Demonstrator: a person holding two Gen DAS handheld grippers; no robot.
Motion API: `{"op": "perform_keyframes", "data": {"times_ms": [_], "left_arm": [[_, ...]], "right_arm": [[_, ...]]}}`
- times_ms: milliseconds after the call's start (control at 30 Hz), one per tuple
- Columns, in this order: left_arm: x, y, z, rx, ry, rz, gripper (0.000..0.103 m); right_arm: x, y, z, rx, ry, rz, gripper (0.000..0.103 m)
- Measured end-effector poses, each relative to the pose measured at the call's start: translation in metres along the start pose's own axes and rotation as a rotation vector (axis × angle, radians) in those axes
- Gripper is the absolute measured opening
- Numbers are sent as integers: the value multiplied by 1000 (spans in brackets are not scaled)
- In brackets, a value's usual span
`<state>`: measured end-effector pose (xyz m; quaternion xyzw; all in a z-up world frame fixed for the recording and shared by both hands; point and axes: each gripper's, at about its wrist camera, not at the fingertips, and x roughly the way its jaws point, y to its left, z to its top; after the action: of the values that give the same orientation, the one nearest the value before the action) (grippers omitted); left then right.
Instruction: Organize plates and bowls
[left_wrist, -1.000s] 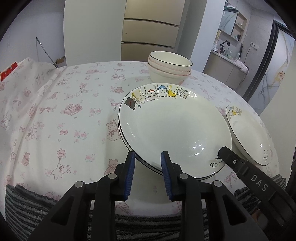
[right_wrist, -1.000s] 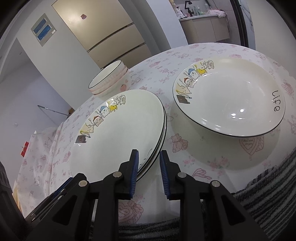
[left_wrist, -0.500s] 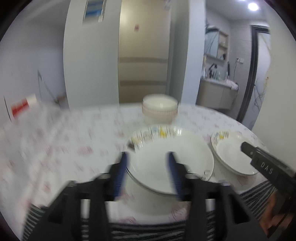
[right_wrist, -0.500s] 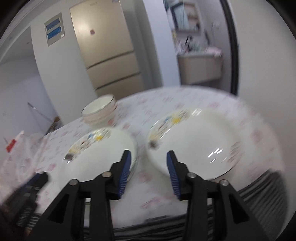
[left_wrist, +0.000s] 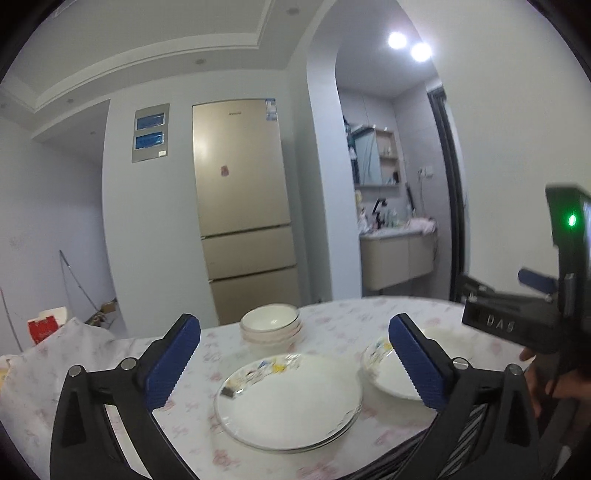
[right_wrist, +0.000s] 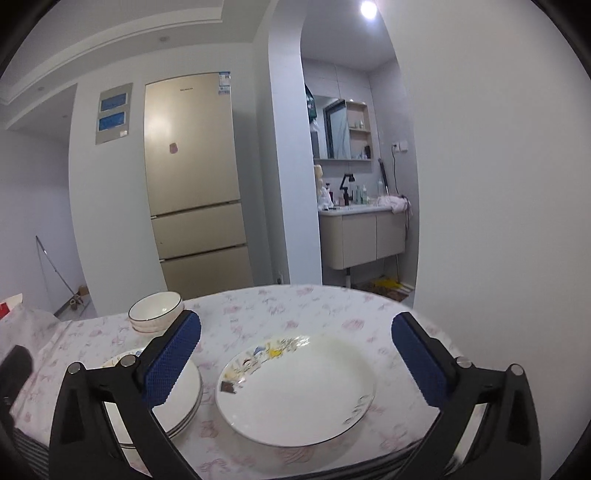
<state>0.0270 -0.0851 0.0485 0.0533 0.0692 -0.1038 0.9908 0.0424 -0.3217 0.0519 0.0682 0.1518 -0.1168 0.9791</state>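
Behind the round table with its pink-printed white cloth (right_wrist: 317, 310) stand a tall beige fridge (right_wrist: 192, 177) and an alcove with a washbasin cabinet. Three groups of crockery sit on the cloth: a stack of white black-rimmed bowls (right_wrist: 157, 312) toward the far edge, a stack of white cartoon-printed plates (left_wrist: 288, 402) near the front edge, and a lone white cartoon-printed plate (right_wrist: 295, 391) just beside that stack, apart from it.

Both tools are lifted clear of the cloth. The left gripper (left_wrist: 295, 369) has its blue-padded jaws opening, nothing between them; the stack of plates lies straight ahead and below it. The right gripper (right_wrist: 295, 369) is likewise opening and empty, and the lone plate lies directly ahead of and below it, with the plate stack off to its left.

As I judge it, the lone plate belongs on the stack. The right gripper is nearer that plate and faces its near rim, so a grip on the rim at the front edge looks the natural approach.
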Motion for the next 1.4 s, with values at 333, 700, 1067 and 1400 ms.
{"op": "perform_keyframes", "data": {"times_ms": [333,700,1067,1400], "left_arm": [[28,-36,24,-6,-5,-45,103],[109,-88,-8,-147,328,-244,103],[168,-73,-61,-447,712,-295,67],[192,-68,-107,-668,854,-241,46]], "right_arm": [[8,-52,15,18,40,-32,103],[21,-92,-7,134,88,-31,103],[90,-146,-41,539,436,297,81],[121,-127,-79,588,582,294,53]]}}
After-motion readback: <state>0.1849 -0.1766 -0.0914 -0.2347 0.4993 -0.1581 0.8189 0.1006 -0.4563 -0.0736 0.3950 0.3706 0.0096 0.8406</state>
